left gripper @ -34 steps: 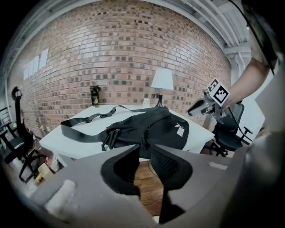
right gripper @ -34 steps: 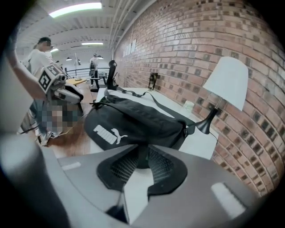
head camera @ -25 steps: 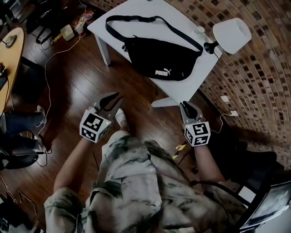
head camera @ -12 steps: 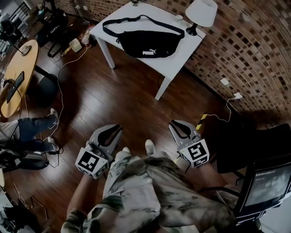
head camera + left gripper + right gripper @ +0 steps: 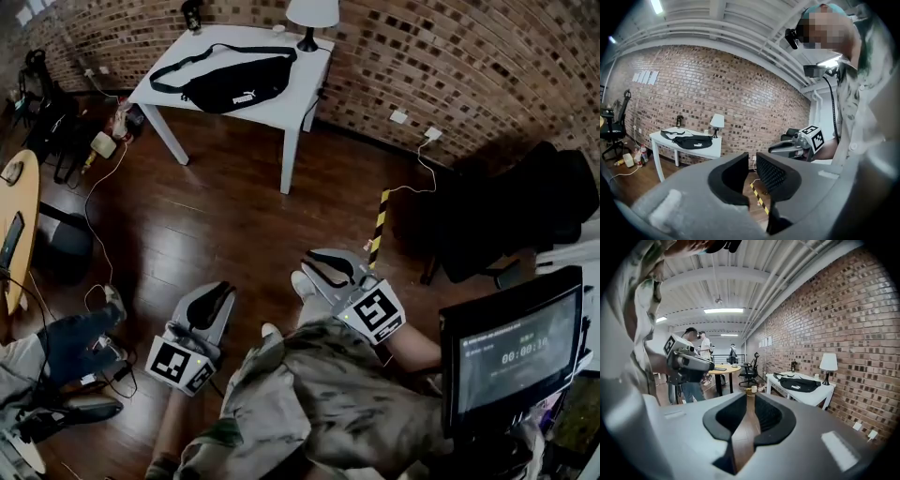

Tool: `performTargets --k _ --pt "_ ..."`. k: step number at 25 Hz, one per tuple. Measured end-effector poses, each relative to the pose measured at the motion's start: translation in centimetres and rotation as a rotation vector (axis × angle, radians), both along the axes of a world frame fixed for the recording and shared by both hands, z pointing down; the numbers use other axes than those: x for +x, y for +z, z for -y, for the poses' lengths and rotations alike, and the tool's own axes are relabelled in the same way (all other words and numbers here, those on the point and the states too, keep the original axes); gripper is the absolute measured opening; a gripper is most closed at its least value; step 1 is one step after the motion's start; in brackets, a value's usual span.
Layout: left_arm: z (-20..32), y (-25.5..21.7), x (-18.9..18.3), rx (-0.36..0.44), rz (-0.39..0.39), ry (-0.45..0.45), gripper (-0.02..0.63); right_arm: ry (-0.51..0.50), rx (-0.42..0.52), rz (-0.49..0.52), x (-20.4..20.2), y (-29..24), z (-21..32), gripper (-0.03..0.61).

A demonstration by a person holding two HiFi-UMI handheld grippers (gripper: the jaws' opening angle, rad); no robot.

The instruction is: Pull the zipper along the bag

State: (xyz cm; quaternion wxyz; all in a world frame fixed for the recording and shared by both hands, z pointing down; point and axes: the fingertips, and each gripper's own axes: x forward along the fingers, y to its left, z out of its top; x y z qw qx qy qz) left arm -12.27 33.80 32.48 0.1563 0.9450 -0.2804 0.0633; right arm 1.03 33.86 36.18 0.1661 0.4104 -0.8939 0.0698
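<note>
Black Puma waist bag (image 5: 230,86) lies on the white table (image 5: 302,77), well apart from the left gripper (image 5: 212,296) and right gripper (image 5: 324,268). Both are empty, jaws slightly parted, the left's just narrowed. Floor cables (image 5: 87,216) beside the table could trip feet.

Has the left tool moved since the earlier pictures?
Yes. The left tool has backed far away from the white table, which now looks small in its view. Its jaws have just been closing, with nothing between them.

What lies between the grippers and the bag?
The head view shows only dark wooden floor between the left gripper, the right gripper and the black waist bag on the white table.
</note>
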Motion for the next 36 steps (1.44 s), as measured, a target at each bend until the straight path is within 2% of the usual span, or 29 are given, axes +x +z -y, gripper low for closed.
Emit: performTargets --k 5,11,14,20,24,29,32,36 --pt "-4.6 1.1 -2.0 -0.034 -0.025 0.036 0.055 0.000 -0.005 -0.011 -3.1 -0.8 -5.9 0.067" --pt "-8.7 1.1 -0.1 -0.034 -0.043 0.054 0.055 0.011 0.058 -0.033 -1.4 -3.1 -9.4 0.064" --pt "-9.7 0.8 1.9 -0.035 -0.038 0.062 0.055 0.027 0.071 -0.040 0.4 -3.7 -10.5 0.049" --pt "-10.5 -0.4 8.0 -0.022 -0.040 0.103 0.055 0.074 0.051 -0.028 5.6 -4.4 -12.4 0.038" --pt "-12.3 -0.4 13.3 -0.018 -0.043 0.119 0.055 0.065 0.071 -0.053 10.1 -4.0 -14.9 0.032" --pt "-14.6 -0.4 18.6 -0.009 -0.008 0.113 0.055 0.042 0.092 -0.020 15.1 -3.7 -16.6 0.026" --pt "-15.2 -0.1 20.1 -0.011 -0.016 0.099 0.055 0.059 0.062 -0.017 17.1 -2.6 -17.8 0.026" --pt "-15.6 0.7 19.9 -0.023 -0.038 0.020 0.055 0.017 0.042 -0.022 17.8 -1.6 -18.3 0.023"
